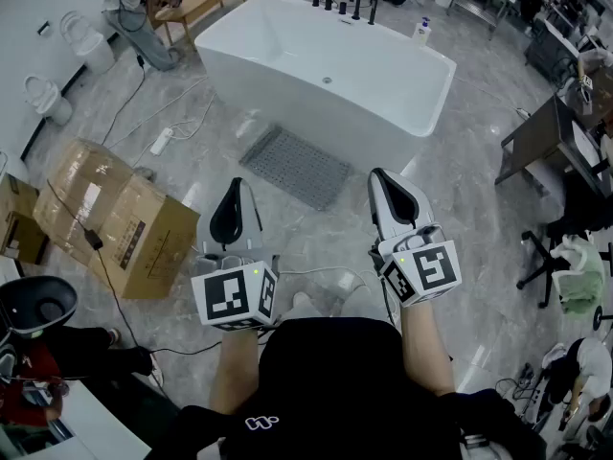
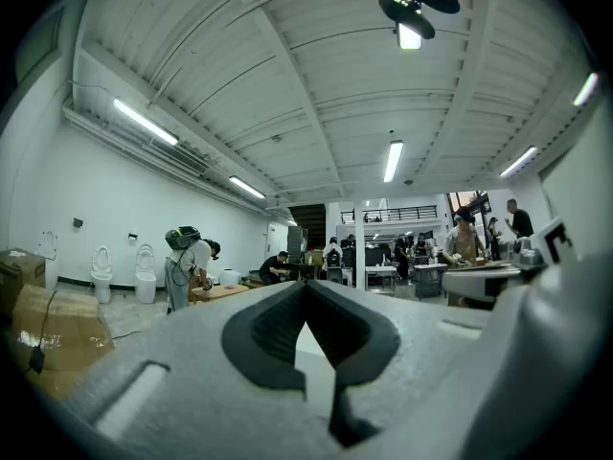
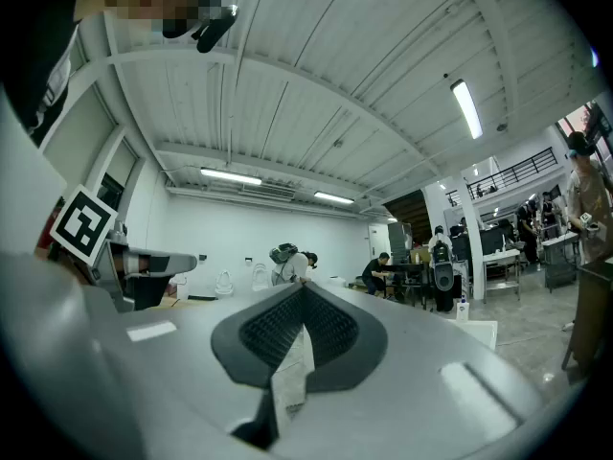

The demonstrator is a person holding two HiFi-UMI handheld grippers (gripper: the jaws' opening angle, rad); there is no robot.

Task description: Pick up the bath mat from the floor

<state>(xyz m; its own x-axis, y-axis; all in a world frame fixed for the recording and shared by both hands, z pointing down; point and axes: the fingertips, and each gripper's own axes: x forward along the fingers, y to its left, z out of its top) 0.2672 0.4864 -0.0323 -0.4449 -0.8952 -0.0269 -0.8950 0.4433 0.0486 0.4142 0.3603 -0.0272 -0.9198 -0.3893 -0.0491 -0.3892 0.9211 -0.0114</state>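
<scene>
The grey bath mat point(image 1: 295, 167) lies flat on the marble floor, right in front of the white bathtub point(image 1: 383, 113). In the head view my left gripper point(image 1: 237, 182) is held level above the floor, near the mat's near left corner and apart from it. My right gripper point(image 1: 378, 173) is level too, just right of the mat's near end. Both are shut with the fingertips touching and nothing gripped. In the left gripper view point(image 2: 305, 284) and the right gripper view point(image 3: 305, 286) the closed jaws point across the room, and the mat is hidden.
Cardboard boxes point(image 1: 105, 214) with a black cable over them stand at the left. A power strip point(image 1: 161, 141) and cords lie on the floor left of the tub. A dark table point(image 1: 556, 142) and a chair point(image 1: 546, 247) are at the right. People work at benches far off.
</scene>
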